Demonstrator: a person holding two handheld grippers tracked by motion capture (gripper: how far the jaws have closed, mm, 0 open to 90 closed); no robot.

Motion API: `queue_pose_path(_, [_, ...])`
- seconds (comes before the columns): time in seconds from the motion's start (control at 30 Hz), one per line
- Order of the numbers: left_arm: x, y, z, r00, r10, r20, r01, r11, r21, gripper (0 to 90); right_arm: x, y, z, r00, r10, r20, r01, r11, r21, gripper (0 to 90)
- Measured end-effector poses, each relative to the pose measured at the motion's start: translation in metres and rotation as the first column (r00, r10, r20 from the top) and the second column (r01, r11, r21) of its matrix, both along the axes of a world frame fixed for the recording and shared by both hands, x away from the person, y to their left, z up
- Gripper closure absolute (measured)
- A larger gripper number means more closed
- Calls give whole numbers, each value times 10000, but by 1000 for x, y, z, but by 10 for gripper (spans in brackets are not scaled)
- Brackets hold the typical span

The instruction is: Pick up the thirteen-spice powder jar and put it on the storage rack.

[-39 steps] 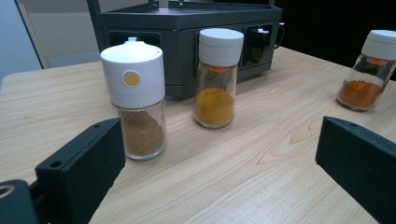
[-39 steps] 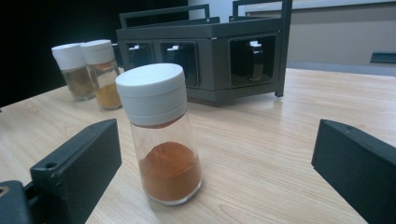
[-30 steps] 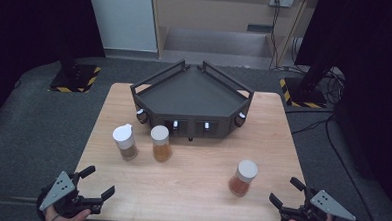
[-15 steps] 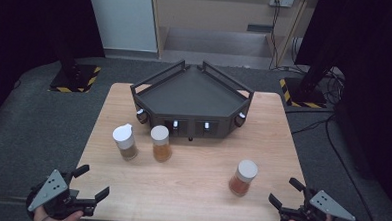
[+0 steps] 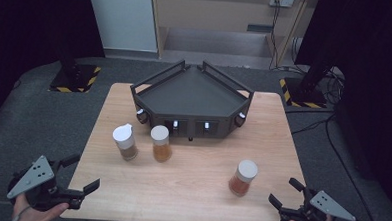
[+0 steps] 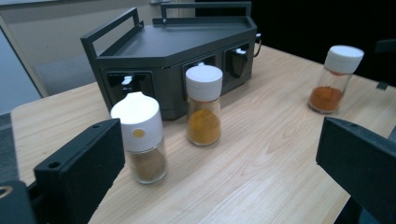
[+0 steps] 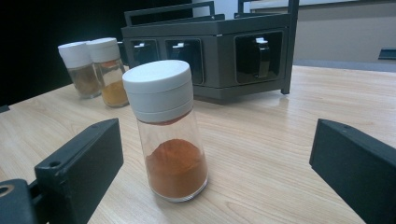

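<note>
So here's the setup: a wooden tabletop [image 5: 190,190] with a dark angular rack [image 5: 192,98] sitting in the upper middle of the frame, its front face lined with little open slots. Looks to me like those slots are meant for spice jars, which would explain why three of them stand out front, upright and within easy reach.

Two jars stand just beside each other at centre left: a brown-spice jar [image 5: 125,142] with a flip-type cap and a yellow-spice jar [image 5: 160,143]. The orange-spice jar [image 5: 243,177] stands well apart at lower right.

The left hand-held gripper [image 5: 73,187] hangs at the lower left corner, just off the tabletop edge, jaws spread wide and holding nothing. In its own view the brown jar is nearest, between the jaws' line of sight.

The right hand-held gripper [image 5: 285,194] hovers at lower right, also wide open and empty, pointed straight at the orange jar [image 7: 168,135], which is near but untouched. My guess is each side is lined up for its nearest jar.
</note>
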State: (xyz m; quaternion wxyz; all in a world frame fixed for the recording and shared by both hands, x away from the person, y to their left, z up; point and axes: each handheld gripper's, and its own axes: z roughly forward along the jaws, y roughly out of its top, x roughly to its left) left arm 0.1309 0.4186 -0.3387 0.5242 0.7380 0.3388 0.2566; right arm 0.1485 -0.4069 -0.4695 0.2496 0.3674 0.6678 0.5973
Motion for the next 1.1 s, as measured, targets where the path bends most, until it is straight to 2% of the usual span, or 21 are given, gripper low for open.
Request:
queue_pose_path(0.3, [12, 5, 16, 9997, -164, -199, 172, 9990, 405, 2, 0, 0, 0, 10000, -16, 18, 16, 10000, 16, 31])
queue_pose_path(0.37, [17, 7, 19, 9991, -122, -396, 141, 9988, 471, 3, 0, 0, 0, 10000, -18, 15, 18, 10000, 19, 31])
queue_pose_path(0.43, [19, 7, 21, 9991, -12, -427, 40, 9979, 641, 3, 0, 0, 0, 10000, -12, 4, 12, 10000, 16, 31])
queue_pose_path(0.6, [22, 10, 22, 9988, 58, -494, -29, 9982, 602, 4, 0, 0, 0, 10000, -20, 15, 20, 10000, 10, 31])
queue_pose_path(0.93, [30, 7, 26, 9968, 366, -712, -288, 9937, 1082, 4, 0, 0, 0, 10000, -17, -4, 17, 10000, -13, 35])
queue_pose_path(1.1, [35, 7, 29, 9961, 432, -769, -346, 9934, 1097, 6, 0, 0, 0, 10000, -32, 16, 32, 10000, -23, 35])
